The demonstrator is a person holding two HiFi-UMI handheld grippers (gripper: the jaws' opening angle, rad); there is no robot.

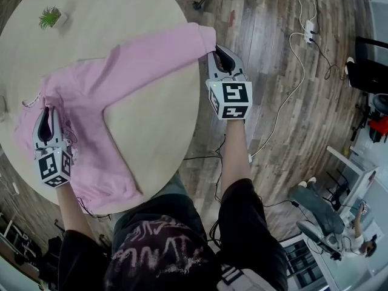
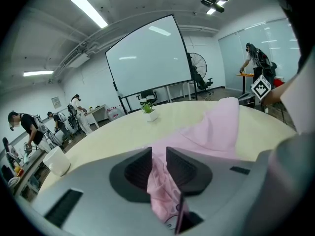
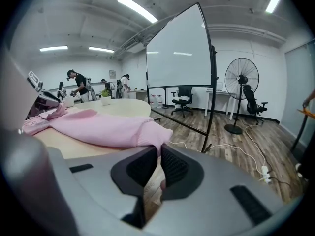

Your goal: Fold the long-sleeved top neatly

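Note:
A pink long-sleeved top (image 1: 121,90) lies spread on the round pale wooden table (image 1: 151,17), one sleeve stretched out to the table's right edge. My left gripper (image 1: 45,111) is at the left side of the top, near the shoulder, and is shut on a bunch of its fabric. In the left gripper view the pink cloth (image 2: 162,181) is pinched between the jaws of the left gripper (image 2: 158,154). My right gripper (image 1: 222,56) is shut on the sleeve's cuff (image 3: 147,136) at the table's edge, where the cuff's rim dips between the nearly closed jaws of the right gripper (image 3: 158,156).
A small potted plant (image 1: 50,17) stands at the table's far left. A white cup (image 2: 58,161) sits near the table's left edge. White cables and a power strip (image 1: 310,28) lie on the wood floor to the right. A projection screen frame (image 3: 206,82) and a fan (image 3: 240,80) stand beyond.

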